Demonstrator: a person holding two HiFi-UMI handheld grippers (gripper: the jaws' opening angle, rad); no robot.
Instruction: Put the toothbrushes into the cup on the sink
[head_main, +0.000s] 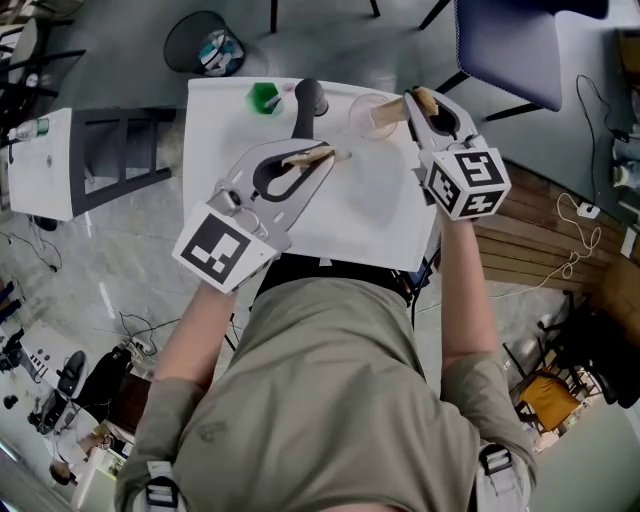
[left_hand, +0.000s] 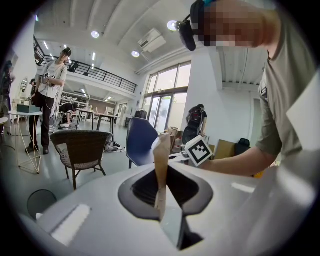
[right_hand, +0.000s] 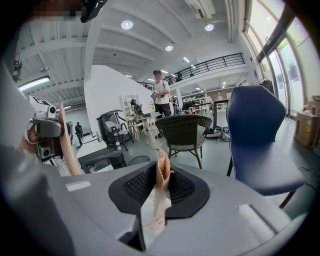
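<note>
Left of the cup (head_main: 362, 118) stand black faucet (head_main: 308, 103) and green object (head_main: 264, 98).

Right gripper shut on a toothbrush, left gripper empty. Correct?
No. The left gripper is not empty: the left gripper view shows its jaws shut on the left toothbrush. The right gripper is shut on the right toothbrush, as stated.

Wears a khaki short-sleeved shirt (head_main: 330, 400), with dark strap buckles (head_main: 160, 492) at both shoulders. Has a light-grey left gripper (head_main: 325, 156) and right gripper (head_main: 413, 98), each carrying a white cube (head_main: 225, 248) printed with black square markers.
</note>
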